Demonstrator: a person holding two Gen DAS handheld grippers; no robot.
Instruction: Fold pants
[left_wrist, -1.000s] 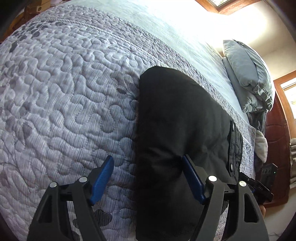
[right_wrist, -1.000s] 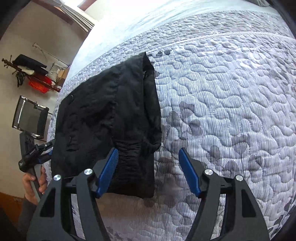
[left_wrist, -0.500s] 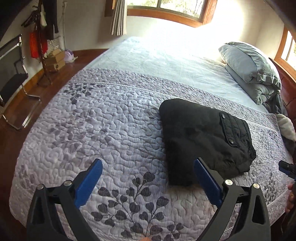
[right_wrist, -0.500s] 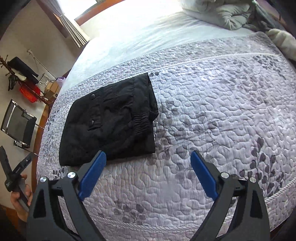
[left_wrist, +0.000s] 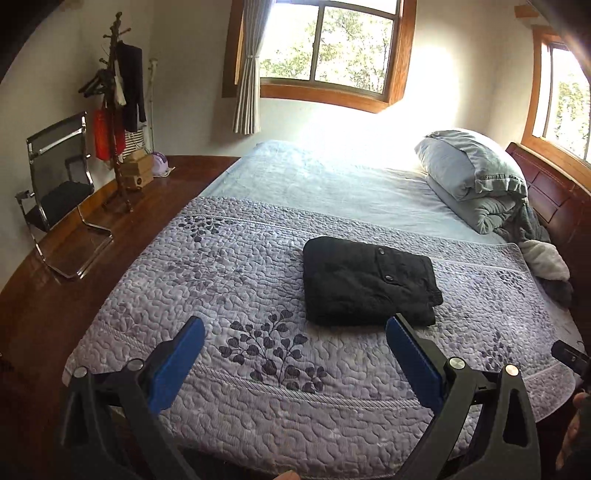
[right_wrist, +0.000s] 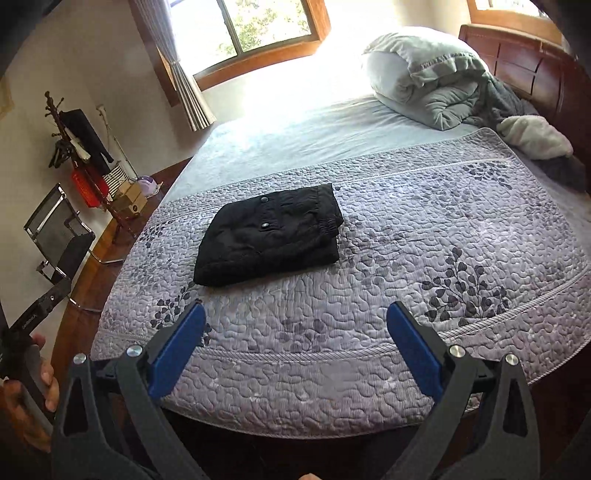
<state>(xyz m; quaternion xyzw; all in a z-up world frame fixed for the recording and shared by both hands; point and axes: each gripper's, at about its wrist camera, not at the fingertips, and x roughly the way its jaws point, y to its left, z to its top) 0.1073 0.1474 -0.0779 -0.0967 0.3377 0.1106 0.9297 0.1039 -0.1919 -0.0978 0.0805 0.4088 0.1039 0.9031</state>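
Observation:
The black pants (left_wrist: 369, 282) lie folded into a compact rectangle on the grey quilted bedspread (left_wrist: 221, 295), also in the right wrist view (right_wrist: 269, 236) on the bedspread (right_wrist: 406, 258). A snap pocket faces up. My left gripper (left_wrist: 295, 350) is open and empty, held back above the bed's near edge, well short of the pants. My right gripper (right_wrist: 295, 339) is open and empty too, above the near edge, to the right of the pants.
Pillows and a rolled duvet (left_wrist: 476, 177) sit at the headboard on the right. A chair (left_wrist: 55, 192) and a coat rack (left_wrist: 114, 110) stand on the wooden floor at the left. Windows (left_wrist: 325, 48) are behind the bed.
Both grippers have pulled back and up from right beside the pants to beyond the bed's near edge. The folded pants stay put on the quilt.

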